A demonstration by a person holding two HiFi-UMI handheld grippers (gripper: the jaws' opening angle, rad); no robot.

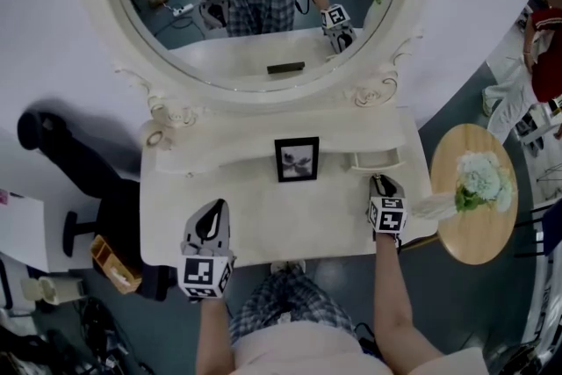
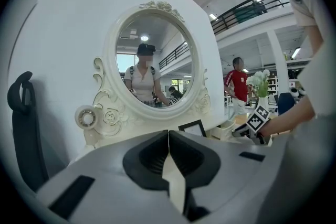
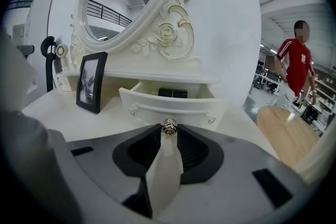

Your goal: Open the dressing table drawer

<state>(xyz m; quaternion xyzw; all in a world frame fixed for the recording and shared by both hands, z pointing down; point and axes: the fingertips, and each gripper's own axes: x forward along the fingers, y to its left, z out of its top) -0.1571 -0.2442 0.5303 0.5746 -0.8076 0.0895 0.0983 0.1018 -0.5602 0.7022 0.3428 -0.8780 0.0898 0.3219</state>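
Observation:
The cream dressing table (image 1: 211, 215) has a small right-hand drawer (image 3: 173, 105) that stands pulled out, with a black item (image 3: 172, 93) lying inside. My right gripper (image 3: 168, 131) is shut on the drawer's small metal rose-shaped knob (image 3: 169, 126); in the head view this gripper (image 1: 382, 183) sits just in front of the drawer (image 1: 376, 159). My left gripper (image 1: 213, 212) hovers over the table's front left, shut with nothing between its jaws (image 2: 168, 136).
A black photo frame (image 1: 297, 159) stands mid-table under the oval mirror (image 1: 255, 4). A round wooden side table (image 1: 481, 237) with white flowers (image 1: 481, 180) is at the right. A black chair (image 1: 53, 145) stands at the left. A person in red (image 3: 296, 63) stands behind.

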